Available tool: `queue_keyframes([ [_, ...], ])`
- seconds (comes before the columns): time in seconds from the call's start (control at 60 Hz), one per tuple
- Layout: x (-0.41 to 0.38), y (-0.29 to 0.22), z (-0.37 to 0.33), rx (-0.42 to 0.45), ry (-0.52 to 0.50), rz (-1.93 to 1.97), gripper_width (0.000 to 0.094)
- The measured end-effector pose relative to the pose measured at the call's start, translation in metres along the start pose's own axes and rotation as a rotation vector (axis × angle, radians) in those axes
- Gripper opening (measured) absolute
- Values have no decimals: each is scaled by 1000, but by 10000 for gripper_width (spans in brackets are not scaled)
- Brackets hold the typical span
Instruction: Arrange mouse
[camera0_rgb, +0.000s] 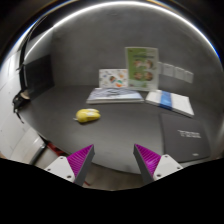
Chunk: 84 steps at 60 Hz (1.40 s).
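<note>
1. Now the yellow mouse (88, 115) is sitting on the dark table (120, 135), beyond the gripper (113, 158) and a bit to its left.
2. Its long side is lying across, left to right.
3. Nothing is sitting between the two fingers (80, 159), which are spread wide apart.
4. Farther back, papers (115, 95) are lying flat, a card (141, 68) is standing up, and a blue book (171, 101) is resting to the right.
5. I think the gripper is needing to go forward and left.
</note>
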<state>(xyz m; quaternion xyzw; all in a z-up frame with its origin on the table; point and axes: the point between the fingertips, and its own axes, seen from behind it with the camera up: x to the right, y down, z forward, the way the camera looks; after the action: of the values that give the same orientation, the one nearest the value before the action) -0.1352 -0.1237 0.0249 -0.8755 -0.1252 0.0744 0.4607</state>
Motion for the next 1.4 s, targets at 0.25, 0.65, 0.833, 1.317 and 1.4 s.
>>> queue_keyframes([
  [0.25, -108, -19, 85, -7, -183, -57, 832],
  [0.65, -123, -80, 192, -29, 51, 18, 838],
  [0.833, -135, -87, 205, -26, 100, 57, 570],
  [1.317, -73, -177, 105, 154, 83, 49, 421],
  [1.4, 20, -187, 61, 218, 210, 40, 420],
])
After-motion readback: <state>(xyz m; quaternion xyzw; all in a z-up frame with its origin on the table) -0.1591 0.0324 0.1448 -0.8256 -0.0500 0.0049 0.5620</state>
